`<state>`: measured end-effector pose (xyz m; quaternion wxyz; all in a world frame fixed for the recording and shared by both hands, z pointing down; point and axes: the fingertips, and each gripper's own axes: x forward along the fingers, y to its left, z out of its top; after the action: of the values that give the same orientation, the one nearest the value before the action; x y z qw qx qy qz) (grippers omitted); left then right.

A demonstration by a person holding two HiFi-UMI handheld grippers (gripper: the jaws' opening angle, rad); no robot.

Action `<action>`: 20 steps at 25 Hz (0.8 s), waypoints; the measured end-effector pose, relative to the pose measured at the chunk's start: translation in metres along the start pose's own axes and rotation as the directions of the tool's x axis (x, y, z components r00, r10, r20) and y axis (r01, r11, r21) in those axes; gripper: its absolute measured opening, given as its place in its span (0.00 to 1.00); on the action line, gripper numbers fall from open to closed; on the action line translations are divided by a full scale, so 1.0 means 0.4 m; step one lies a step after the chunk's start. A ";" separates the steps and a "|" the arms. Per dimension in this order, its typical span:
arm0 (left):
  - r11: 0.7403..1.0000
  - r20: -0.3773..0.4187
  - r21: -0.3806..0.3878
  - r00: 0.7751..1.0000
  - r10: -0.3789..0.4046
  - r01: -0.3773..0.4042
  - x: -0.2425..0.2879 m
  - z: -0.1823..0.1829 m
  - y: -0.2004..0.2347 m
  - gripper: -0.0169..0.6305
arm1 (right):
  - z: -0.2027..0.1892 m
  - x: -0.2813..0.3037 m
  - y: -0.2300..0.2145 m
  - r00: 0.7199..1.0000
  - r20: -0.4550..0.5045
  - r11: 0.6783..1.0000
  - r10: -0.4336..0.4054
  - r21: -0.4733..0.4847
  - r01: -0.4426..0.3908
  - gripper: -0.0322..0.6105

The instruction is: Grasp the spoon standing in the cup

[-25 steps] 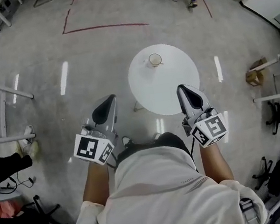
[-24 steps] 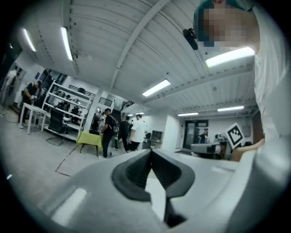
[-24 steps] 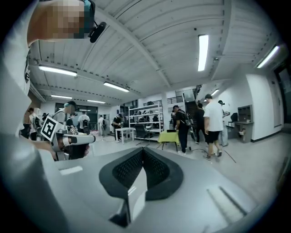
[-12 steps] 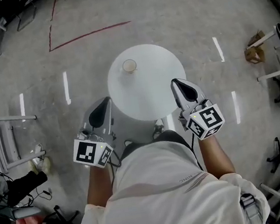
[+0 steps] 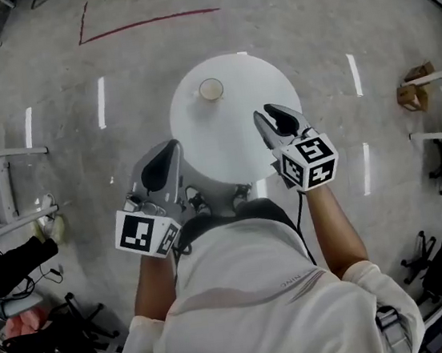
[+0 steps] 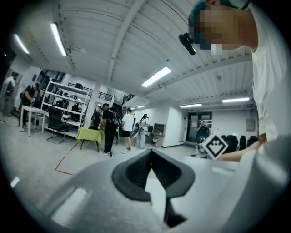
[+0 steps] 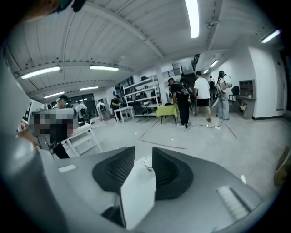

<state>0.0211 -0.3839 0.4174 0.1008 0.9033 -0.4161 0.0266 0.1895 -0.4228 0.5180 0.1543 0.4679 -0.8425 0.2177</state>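
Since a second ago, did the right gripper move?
Yes. The right gripper has come further over the white table, toward the cup. Its jaws are opening, nothing between them.

No word or number can be read for certain. The shirt [image 5: 247,313] carries a small pale print [image 5: 294,281] on its back, too small to make out. The left cube [image 5: 144,234] and right cube [image 5: 309,161] bear only black-and-white square marker patterns, without letters or digits.
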 end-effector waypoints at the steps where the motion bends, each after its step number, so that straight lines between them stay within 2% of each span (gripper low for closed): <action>1: 1.000 -0.001 -0.006 1.000 0.004 -0.004 0.002 -0.005 0.010 0.03 | -0.020 0.048 0.001 0.999 -0.044 1.000 0.010 0.003 -0.010 0.26; 4: 0.999 -0.007 -0.031 0.999 0.032 -0.032 -0.005 -0.028 0.056 0.03 | -0.085 0.192 -0.005 0.987 -0.158 1.000 0.016 0.022 -0.012 0.29; 8: 0.993 -0.028 -0.073 0.996 0.086 -0.088 -0.043 -0.077 0.155 0.03 | -0.163 0.343 -0.014 0.968 -0.251 0.997 -0.012 0.071 0.030 0.29; 17: 0.984 -0.066 -0.117 0.990 0.124 -0.131 -0.071 -0.144 0.261 0.03 | -0.279 0.543 -0.053 0.925 -0.376 0.987 -0.055 0.121 0.108 0.29; 20: 0.984 -0.078 -0.122 0.989 0.124 -0.133 -0.065 -0.159 0.278 0.03 | -0.301 0.579 -0.072 0.920 -0.389 0.977 -0.046 0.173 0.122 0.25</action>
<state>-0.0778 -0.4220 0.4938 0.1703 0.8648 -0.4708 0.0381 0.1017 -0.5416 0.7349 0.2789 0.4648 -0.7500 0.3791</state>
